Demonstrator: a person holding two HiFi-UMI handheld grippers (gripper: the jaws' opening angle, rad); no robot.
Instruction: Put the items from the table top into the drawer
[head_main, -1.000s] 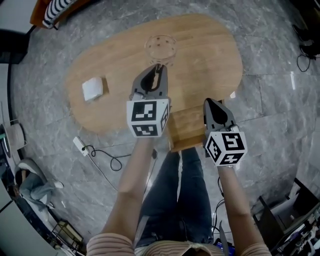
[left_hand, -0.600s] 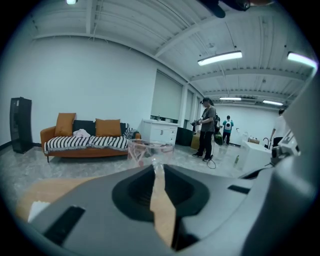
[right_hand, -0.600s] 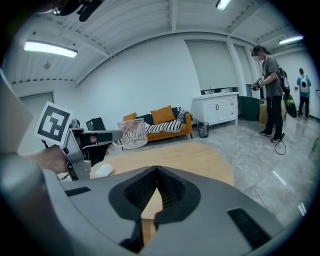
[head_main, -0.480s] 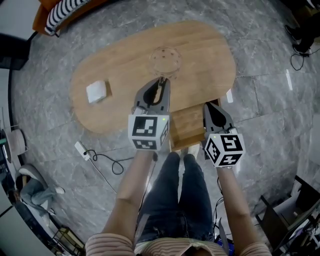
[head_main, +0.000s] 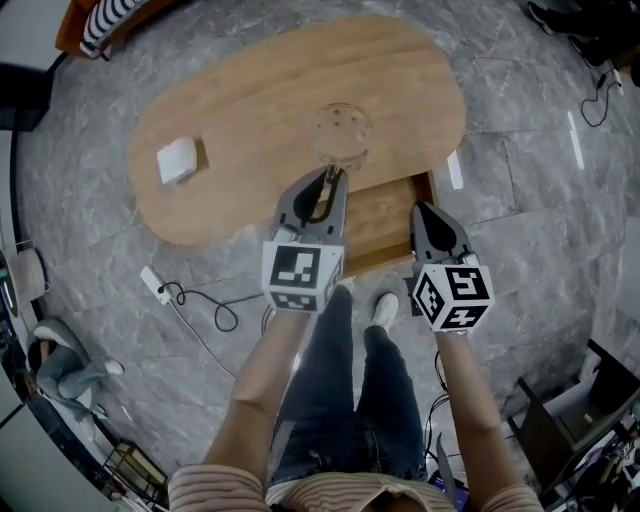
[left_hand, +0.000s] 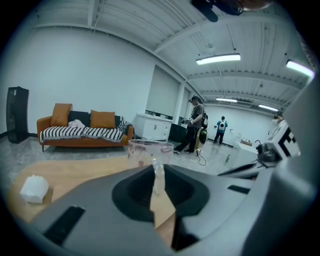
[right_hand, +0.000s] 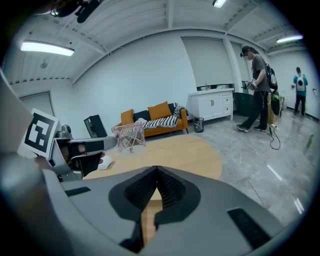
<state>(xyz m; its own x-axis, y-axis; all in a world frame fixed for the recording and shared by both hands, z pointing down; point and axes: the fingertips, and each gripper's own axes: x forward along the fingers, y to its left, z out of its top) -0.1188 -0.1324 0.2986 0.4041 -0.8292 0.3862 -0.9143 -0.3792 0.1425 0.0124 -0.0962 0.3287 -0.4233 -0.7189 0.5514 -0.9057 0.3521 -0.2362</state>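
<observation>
1. Step in hand, as judged: carrying the clear cup (head_main: 340, 135) to the open drawer (head_main: 385, 225). The cup is at centre frame in the head view, at the near edge of the table (head_main: 250, 90), just above the drawer.
2. Left gripper (head_main: 329, 174): jaws pinching the cup's near wall at the rim.
3. Right gripper (head_main: 419, 208): jaws pressed together with nothing between them, at the drawer's right side.
4. Recommendation: the wall is thin, so hold the pinch steady. Lift the base over the table edge and set the cup upright on the drawer floor before letting go.
5. Outstanding: the white folded item (head_main: 177, 160) at the table's left.
6. Change: the cup and left gripper have come from mid-table toward the drawer, and more of the drawer shows. The white item is unmoved.
</observation>
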